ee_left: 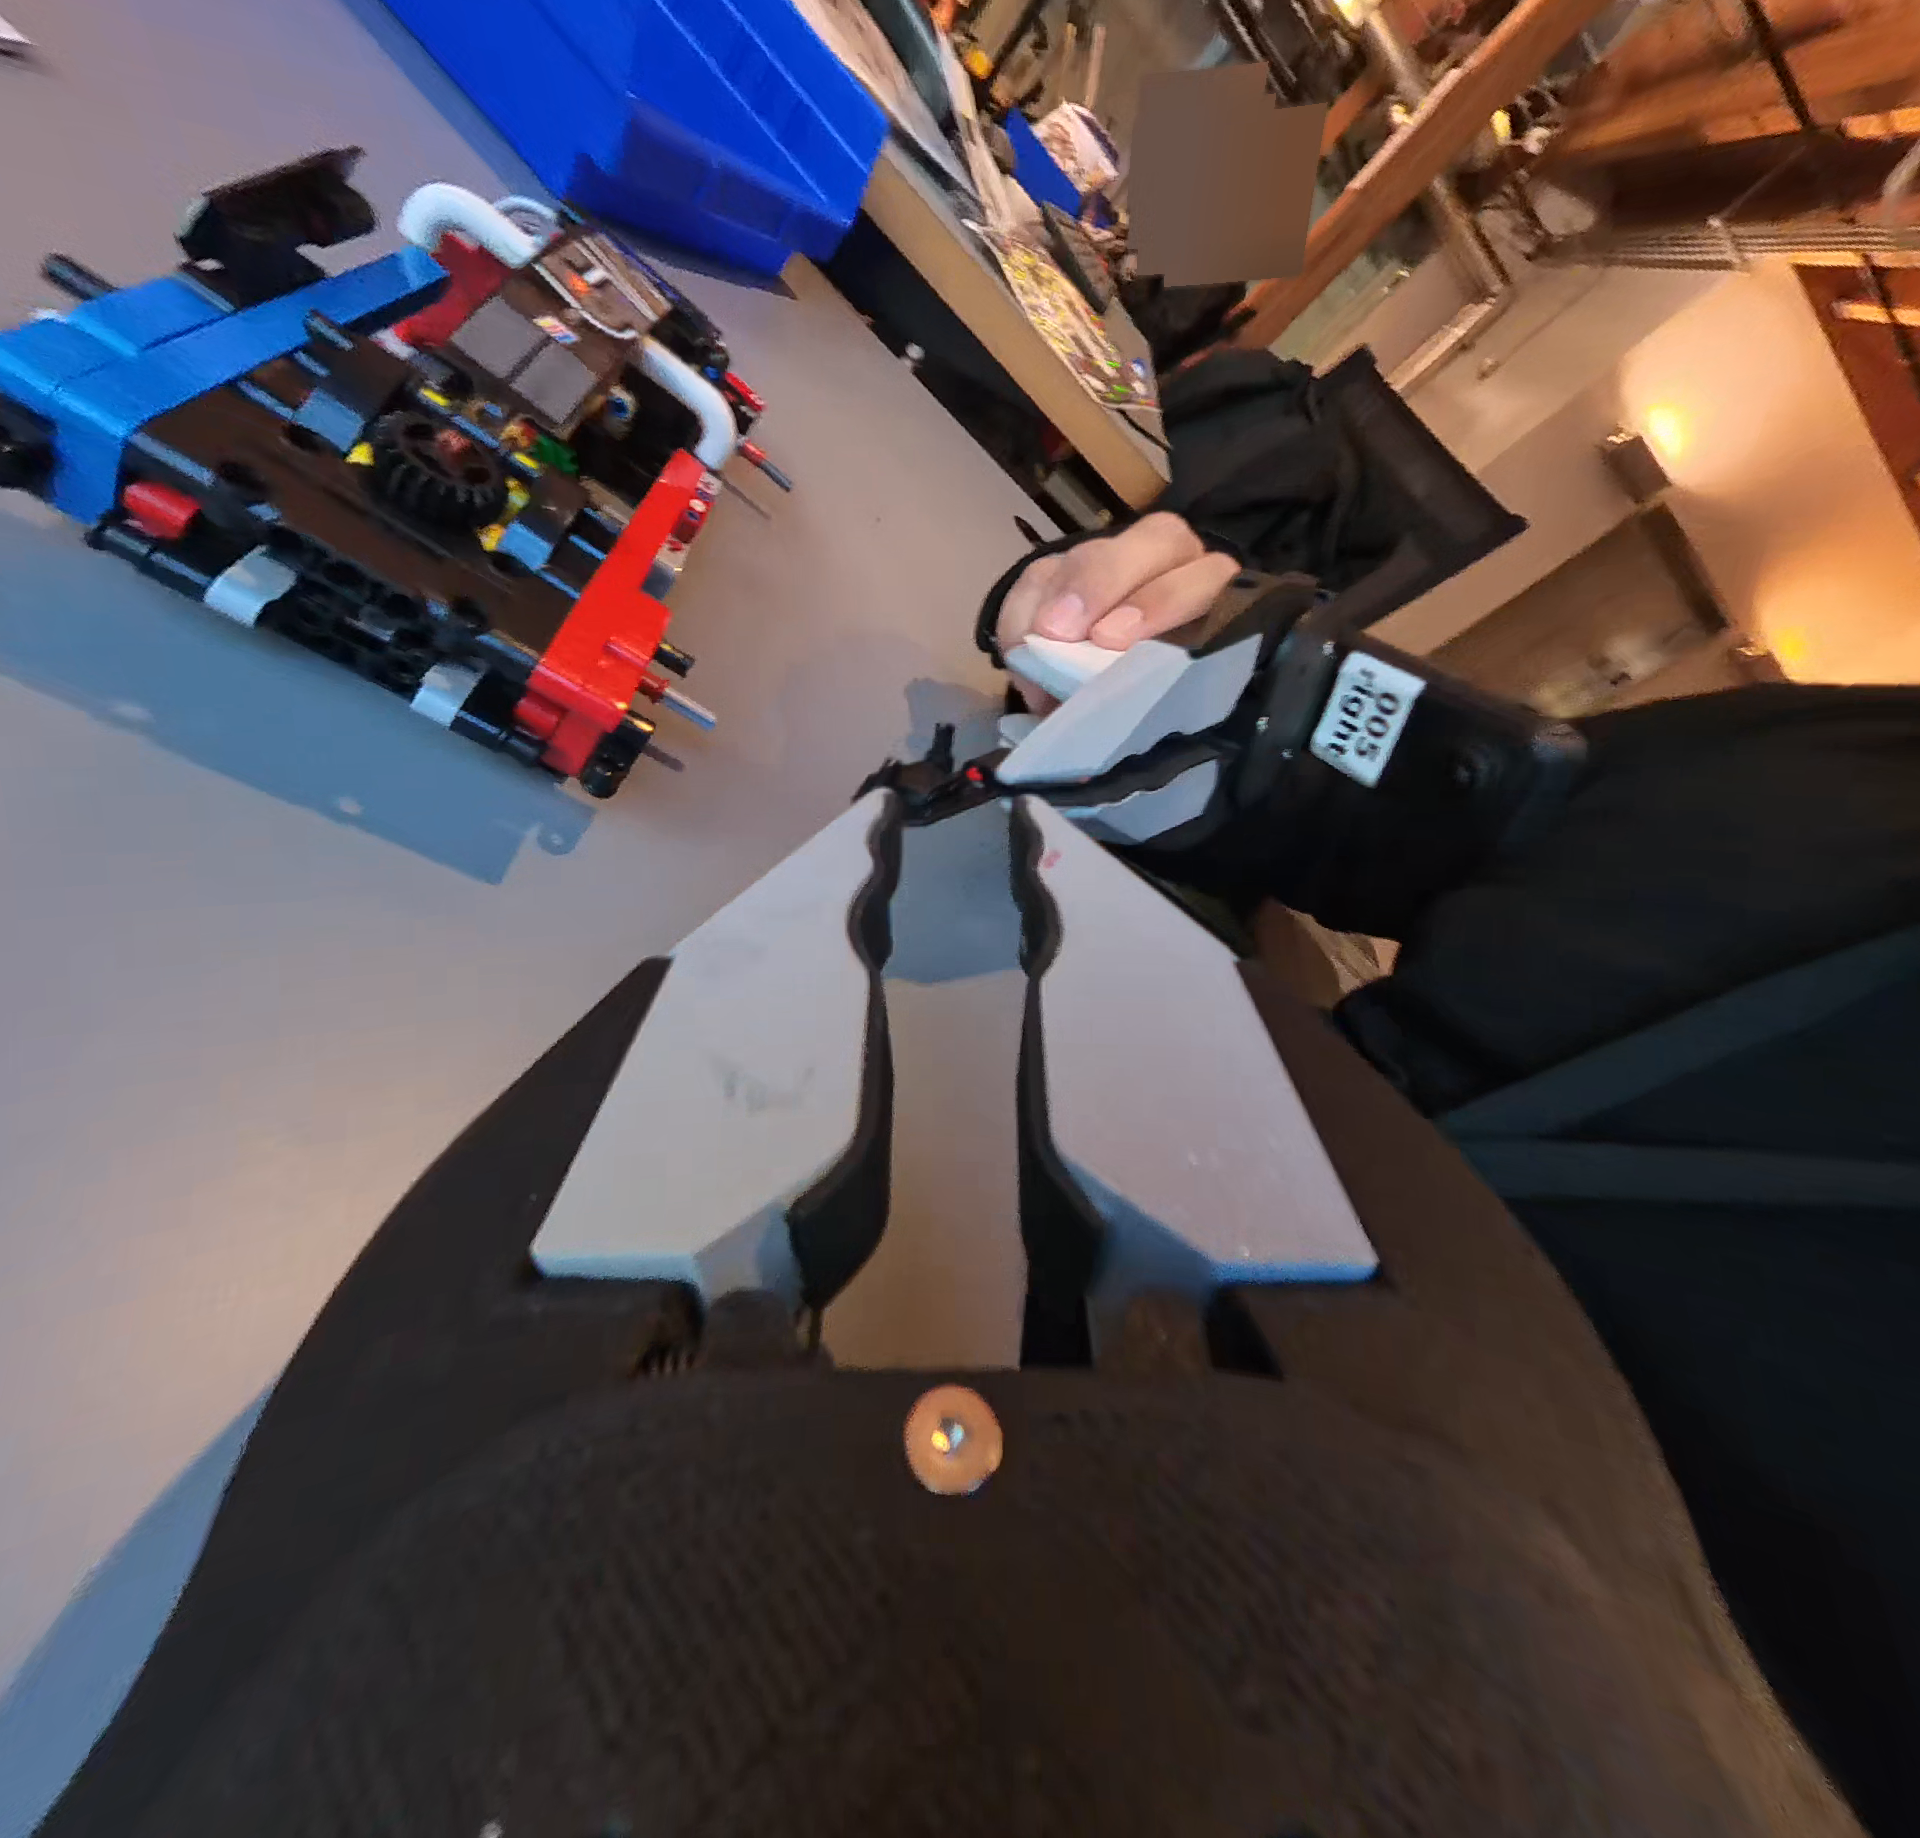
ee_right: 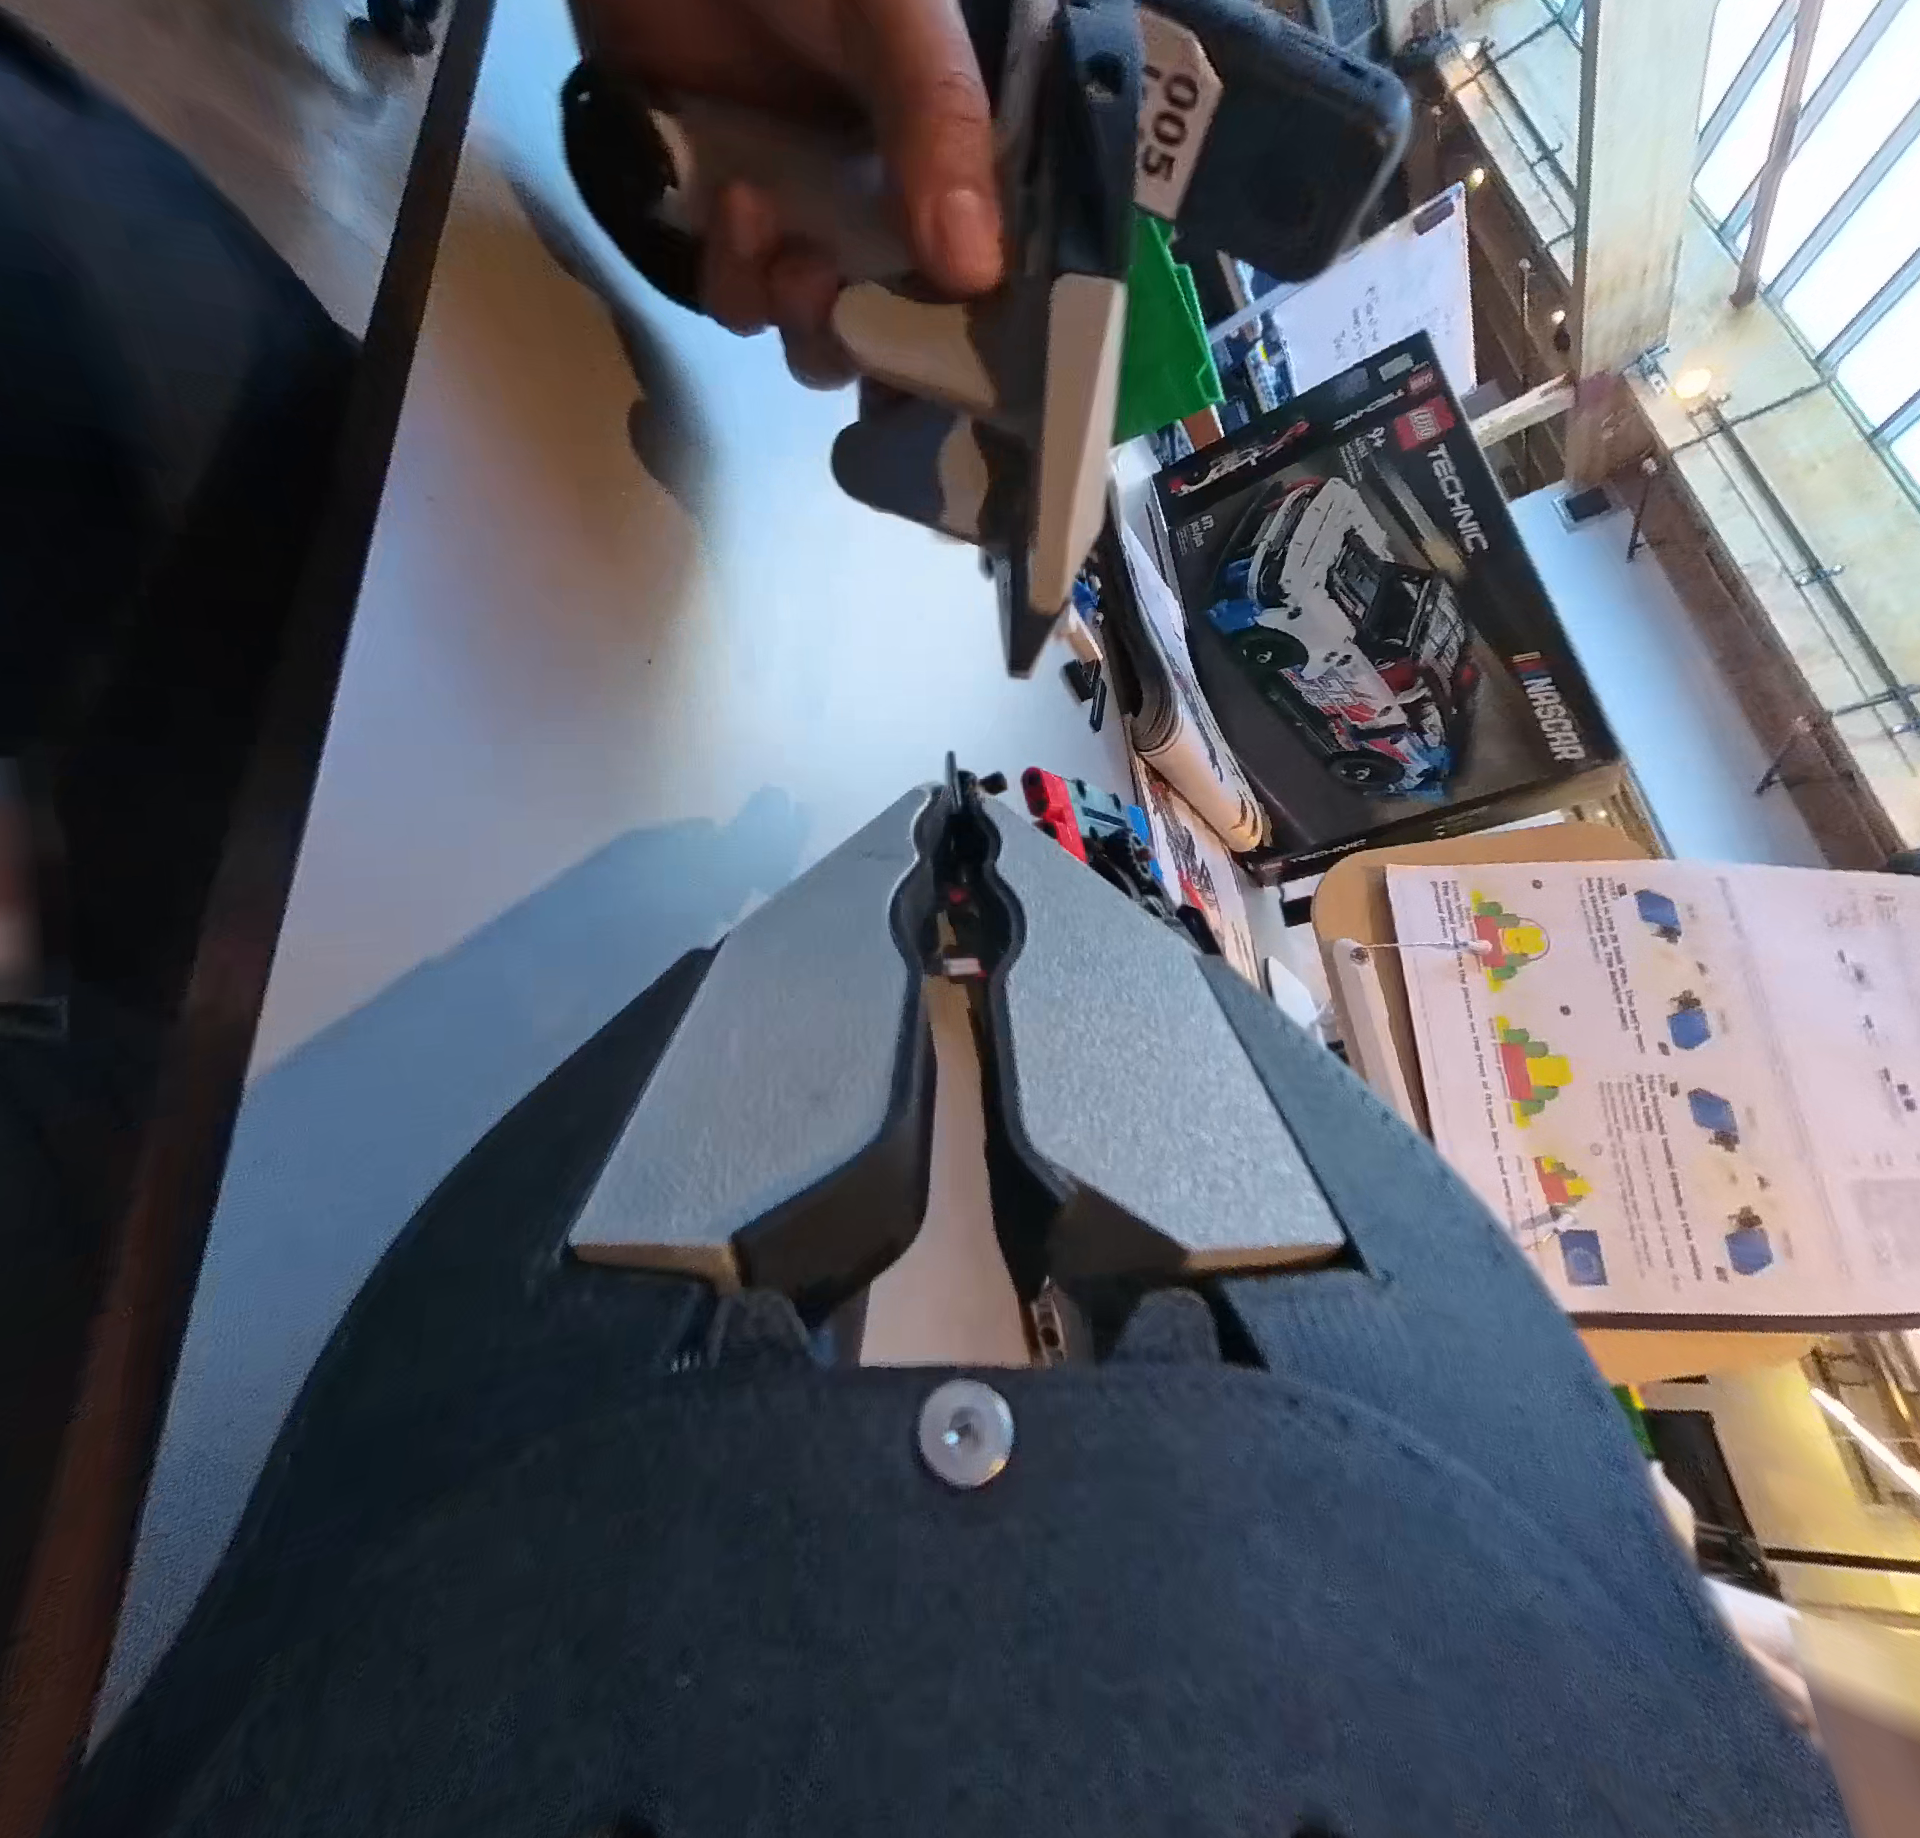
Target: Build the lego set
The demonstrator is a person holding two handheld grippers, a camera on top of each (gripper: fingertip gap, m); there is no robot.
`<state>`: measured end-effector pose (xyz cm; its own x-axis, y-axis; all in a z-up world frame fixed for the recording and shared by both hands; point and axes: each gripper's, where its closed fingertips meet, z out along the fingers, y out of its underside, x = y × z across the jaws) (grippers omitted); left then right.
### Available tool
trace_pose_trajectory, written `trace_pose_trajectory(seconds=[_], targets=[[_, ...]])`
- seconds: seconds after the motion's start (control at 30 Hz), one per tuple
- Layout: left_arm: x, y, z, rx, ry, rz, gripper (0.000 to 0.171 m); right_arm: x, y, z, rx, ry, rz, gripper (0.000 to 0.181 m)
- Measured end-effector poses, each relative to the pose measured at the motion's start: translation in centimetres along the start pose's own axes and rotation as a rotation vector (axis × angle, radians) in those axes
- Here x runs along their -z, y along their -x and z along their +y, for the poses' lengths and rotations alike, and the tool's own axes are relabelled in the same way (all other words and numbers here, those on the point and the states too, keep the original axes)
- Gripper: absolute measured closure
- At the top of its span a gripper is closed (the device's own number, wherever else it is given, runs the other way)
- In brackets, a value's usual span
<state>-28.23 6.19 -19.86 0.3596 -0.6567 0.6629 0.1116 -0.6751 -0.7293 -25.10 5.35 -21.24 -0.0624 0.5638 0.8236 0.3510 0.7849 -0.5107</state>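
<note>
white label on right gripper (ee_left: 1366, 718): printed characters | white label on left gripper (ee_right: 1174, 131): printed characters | black set box (ee_right: 1382, 593): brand logos, car picture | instruction sheet (ee_right: 1662, 1092): small print, too fine to read

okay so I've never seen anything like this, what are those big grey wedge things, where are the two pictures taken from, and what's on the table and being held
Those grey wedges are fingers of two hand-held grippers, each with a camera looking along them. In the left wrist view, the left gripper is open; a person's hand brings the right gripper toward it. In its own view, the right gripper is shut on a small black lego piece. On the table stands a half-built lego car beside a blue bin. Opposite lie the set's box and an instruction sheet.
</note>
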Motion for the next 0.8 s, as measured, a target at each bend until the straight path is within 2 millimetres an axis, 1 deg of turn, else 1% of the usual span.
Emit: trace_pose_trajectory(seconds=[0.03,0.13,0.2,0.27,0.33,0.4,0.47,0.53,0.6,0.67,0.73,0.77,0.8], targets=[[-0.1,-0.1,0.1,-0.001,0.019,0.016,0.158,-0.1,0.2,-0.1,0.007,-0.002,-0.004,0.181],[-0.9,0.9,0.8,-0.015,0.085,0.001,0.159,-0.4,0.7,0.1,0.027,0.011,-0.023,0.181],[-1.2,1.2,1.1,-0.026,0.116,0.0,0.159,-0.4,0.9,0.3,0.042,0.019,-0.026,0.181],[-1.3,1.4,1.7,-0.056,0.161,-0.005,0.158,-0.3,0.7,-0.3,0.05,-0.011,-0.012,0.181],[-1.3,1.5,2.0,-0.077,0.188,-0.001,0.151,0.0,0.5,-1.0,0.041,-0.05,-0.003,0.181],[-1.2,0.9,1.8,-0.079,0.185,0.053,0.152,0.1,0.3,-1.3,0.031,-0.072,0.003,0.181],[-1.2,0.3,1.8,-0.077,0.188,0.098,0.157,0.2,0.2,-1.4,0.034,-0.083,0.009,0.181],[-1.2,0.3,2.2,-0.072,0.204,0.105,0.16,0.2,0.3,-1.5,0.04,-0.091,0.004,0.181],[-1.0,0.2,2.1,-0.071,0.194,0.113,0.171,0.1,0.5,-1.3,0.046,-0.08,-0.003,0.181],[-0.6,0.6,1.8,-0.077,0.181,0.09,0.171,0.0,0.6,-0.9,0.049,-0.066,-0.009,0.181],[-0.2,1.4,1.9,-0.105,0.199,0.04,0.171,0.1,0.5,-0.8,0.049,-0.067,-0.009,0.181],[-0.1,1.5,1.9,-0.118,0.204,0.027,0.169,0.1,0.3,-0.8,0.05,-0.07,-0.002,0.181],[-0.1,1.6,1.9,-0.124,0.206,0.019,0.164,0.2,0.2,-0.9,0.053,-0.072,0.004,0.181]])
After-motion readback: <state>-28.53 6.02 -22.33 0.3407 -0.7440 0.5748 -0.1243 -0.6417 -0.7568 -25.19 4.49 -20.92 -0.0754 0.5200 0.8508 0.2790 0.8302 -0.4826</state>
